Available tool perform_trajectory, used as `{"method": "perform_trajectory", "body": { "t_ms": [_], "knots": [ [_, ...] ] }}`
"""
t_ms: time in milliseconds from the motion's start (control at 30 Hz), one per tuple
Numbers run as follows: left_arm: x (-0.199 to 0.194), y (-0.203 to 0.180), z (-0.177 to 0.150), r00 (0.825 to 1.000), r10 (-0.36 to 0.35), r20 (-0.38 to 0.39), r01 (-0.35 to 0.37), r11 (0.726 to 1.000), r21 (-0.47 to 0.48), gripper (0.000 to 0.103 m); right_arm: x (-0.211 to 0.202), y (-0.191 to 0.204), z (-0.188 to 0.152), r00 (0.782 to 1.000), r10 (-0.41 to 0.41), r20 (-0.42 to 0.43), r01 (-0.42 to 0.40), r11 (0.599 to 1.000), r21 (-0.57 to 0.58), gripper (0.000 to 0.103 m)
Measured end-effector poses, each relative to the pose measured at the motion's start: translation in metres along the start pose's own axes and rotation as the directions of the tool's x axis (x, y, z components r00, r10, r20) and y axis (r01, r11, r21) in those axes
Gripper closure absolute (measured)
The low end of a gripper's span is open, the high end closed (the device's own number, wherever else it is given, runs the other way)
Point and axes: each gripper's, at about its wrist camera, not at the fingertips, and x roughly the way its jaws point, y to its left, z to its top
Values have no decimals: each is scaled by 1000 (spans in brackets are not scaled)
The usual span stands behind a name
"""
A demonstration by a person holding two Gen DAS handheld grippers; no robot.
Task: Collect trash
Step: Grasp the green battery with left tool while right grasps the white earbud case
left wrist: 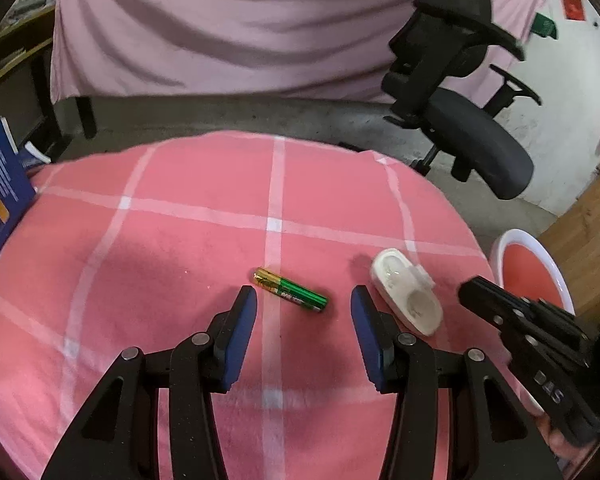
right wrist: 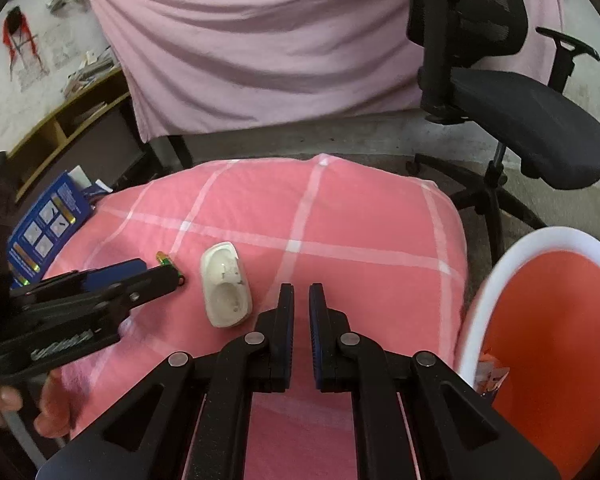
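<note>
Left gripper [left wrist: 303, 300] jaws spread wide just short of a green-and-gold battery [left wrist: 290, 290] on the pink checked cloth [left wrist: 180, 248], white plastic tray [left wrist: 406, 297] beside it, right gripper [right wrist: 301, 300] nearly closed, empty, near the orange bin [right wrist: 496, 276]

The left hand-held gripper [left wrist: 303, 300] is held low and level, its two blue-padded fingers [left wrist: 240, 332] spread wide apart with nothing between the pads. The right hand-held gripper [right wrist: 301, 300] points forward in the same way, its fingers [right wrist: 286, 320] drawn nearly together, a narrow slit left between them and nothing clamped. In the right wrist view the left gripper's black body reaches in from the left edge, and the person's left hand [right wrist: 4, 402] shows bare fingers curled under its handle.
</note>
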Motion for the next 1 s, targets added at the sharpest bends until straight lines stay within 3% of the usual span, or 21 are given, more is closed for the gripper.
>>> {"method": "perform_trajectory", "body": {
  "t_ms": [167, 267, 400, 433, 500, 533, 800, 1000],
  "knots": [
    [2, 8, 3, 1000, 15, 3, -15, 999, -39, 75, -3, -2, -1, 1000, 14, 8, -14, 1000, -2, 97],
    [4, 8, 3, 999, 41, 0, -41, 998, -41, 88, -3, 1, -1, 1000, 22, 12, -22, 1000, -8, 96],
    [1, 12, 2, 999, 35, -3, -36, 999, -39, 94, -2, 5, -2, 999, 35, 6, -35, 999, -16, 94],
    [0, 14, 1, 1000, 31, -5, -31, 999, -33, 94, -1, 6, -1, 999, 40, 3, -40, 999, -19, 92],
    [-5, 19, -1, 1000, 24, -4, -24, 1000, -15, 95, -1, 10, -1, 999, 47, 3, -47, 999, -26, 76],
    [-7, 21, -3, 1000, 22, -4, -22, 1000, -8, 95, -1, 12, -1, 998, 57, 5, -57, 998, -32, 73],
    [-25, 39, -17, 1000, 18, 8, -18, 998, 58, 96, 12, 41, 0, 997, 77, -31, -80, 991, -106, 72],
    [-35, 41, -26, 1000, 3, 14, -4, 998, 55, 96, 29, 55, 0, 997, 27, -76, -38, 988, -147, 71]
  ]
}}
